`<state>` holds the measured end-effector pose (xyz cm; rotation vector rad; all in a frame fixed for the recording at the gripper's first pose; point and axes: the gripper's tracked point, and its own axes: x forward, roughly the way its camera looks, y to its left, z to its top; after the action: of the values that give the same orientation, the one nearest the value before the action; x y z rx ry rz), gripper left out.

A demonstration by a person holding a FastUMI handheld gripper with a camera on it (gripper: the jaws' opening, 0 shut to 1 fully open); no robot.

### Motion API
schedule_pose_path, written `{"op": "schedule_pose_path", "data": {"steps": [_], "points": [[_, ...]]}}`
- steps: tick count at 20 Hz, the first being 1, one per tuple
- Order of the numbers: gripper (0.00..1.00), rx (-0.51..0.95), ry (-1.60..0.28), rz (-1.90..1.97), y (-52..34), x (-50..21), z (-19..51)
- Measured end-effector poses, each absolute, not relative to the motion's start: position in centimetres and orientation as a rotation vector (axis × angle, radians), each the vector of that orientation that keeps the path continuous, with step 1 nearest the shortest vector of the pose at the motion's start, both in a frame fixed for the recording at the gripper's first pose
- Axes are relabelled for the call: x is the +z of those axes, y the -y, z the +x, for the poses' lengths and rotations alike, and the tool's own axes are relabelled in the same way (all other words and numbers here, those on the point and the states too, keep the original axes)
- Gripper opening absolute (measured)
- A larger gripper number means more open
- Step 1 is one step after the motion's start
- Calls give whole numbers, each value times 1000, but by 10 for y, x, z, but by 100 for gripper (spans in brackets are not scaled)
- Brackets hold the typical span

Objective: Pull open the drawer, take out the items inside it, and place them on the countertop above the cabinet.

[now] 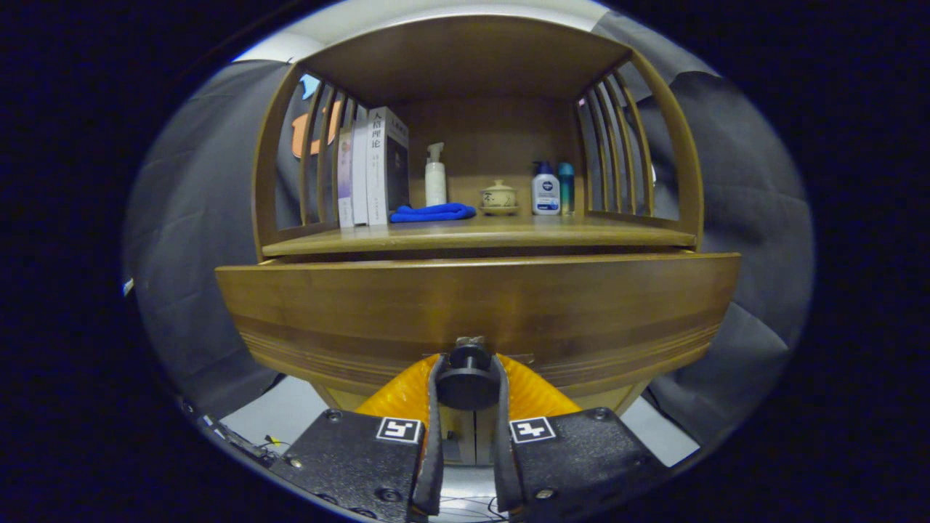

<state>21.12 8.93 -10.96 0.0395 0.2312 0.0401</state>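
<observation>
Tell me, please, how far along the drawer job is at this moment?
Early stage. Done: the tongs have reached the drawer and closed on its dark knob, one finger on each side. In hand: the pull; the drawer front stands slightly forward of the countertop edge. Left: opening it fully, lifting out its contents, which are hidden, and placing them on the countertop.

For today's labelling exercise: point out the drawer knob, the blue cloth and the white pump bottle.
drawer knob [466, 385], gripper view, on its round face, gripped between the gripper [466, 388] fingers.
blue cloth [433, 212], gripper view, middle of the fold.
white pump bottle [435, 185], gripper view, on its body.
</observation>
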Motion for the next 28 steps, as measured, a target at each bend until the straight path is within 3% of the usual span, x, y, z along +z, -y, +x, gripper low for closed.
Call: {"op": "schedule_pose_path", "data": {"steps": [18, 28], "points": [[31, 47, -243, 35, -93, -126, 112], [31, 50, -250, 45, -95, -131, 109]]}}
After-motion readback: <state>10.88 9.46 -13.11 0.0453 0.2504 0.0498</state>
